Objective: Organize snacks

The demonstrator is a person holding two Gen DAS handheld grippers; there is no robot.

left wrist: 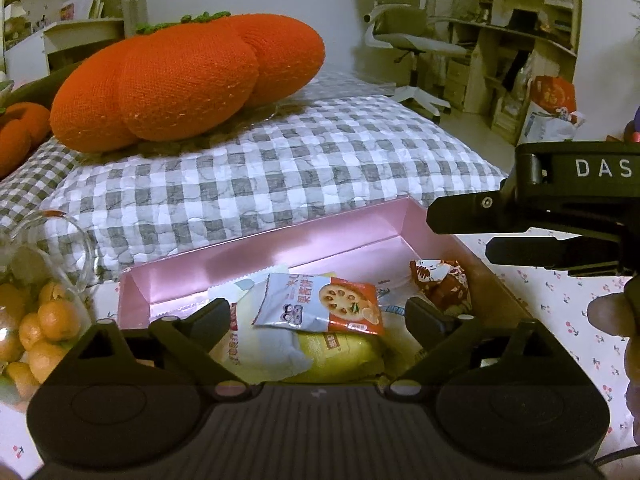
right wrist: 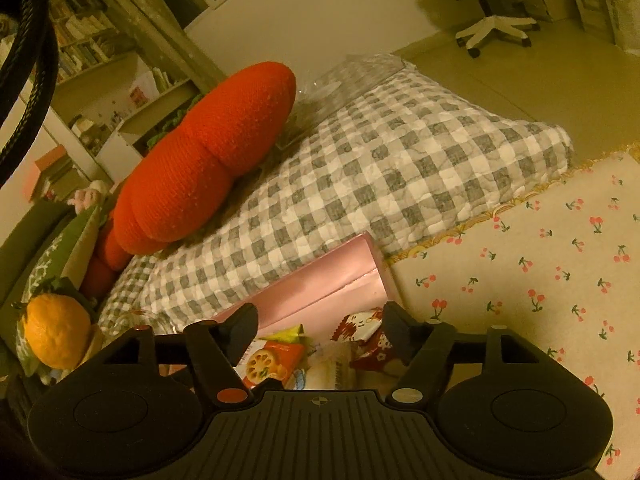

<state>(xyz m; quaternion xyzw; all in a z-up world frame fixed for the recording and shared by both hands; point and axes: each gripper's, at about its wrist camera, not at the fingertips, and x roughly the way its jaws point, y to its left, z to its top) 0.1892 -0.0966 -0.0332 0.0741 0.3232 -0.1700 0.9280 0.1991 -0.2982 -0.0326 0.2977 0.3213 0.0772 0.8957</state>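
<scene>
A pink box (left wrist: 248, 256) lies open on the cherry-print cloth and holds several snack packets. On top lies a white and orange lotus-root packet (left wrist: 320, 304), over a yellow packet (left wrist: 340, 356); a red and white packet (left wrist: 440, 280) sits at the box's right end. My left gripper (left wrist: 320, 316) is open and empty just above the box's near side. My right gripper (left wrist: 460, 232) comes in from the right over the box's far right corner. In the right wrist view the right gripper (right wrist: 316, 328) is open and empty above the pink box (right wrist: 320, 280), the lotus-root packet (right wrist: 268, 360) and the red packet (right wrist: 368, 336).
A grey checked cushion (left wrist: 260, 176) with a big orange knitted pumpkin pillow (left wrist: 188, 80) lies behind the box. A glass jar (left wrist: 40, 280) of small oranges stands at the left. The cherry-print cloth (right wrist: 540, 272) spreads to the right. An office chair (left wrist: 404, 36) and shelves stand far back.
</scene>
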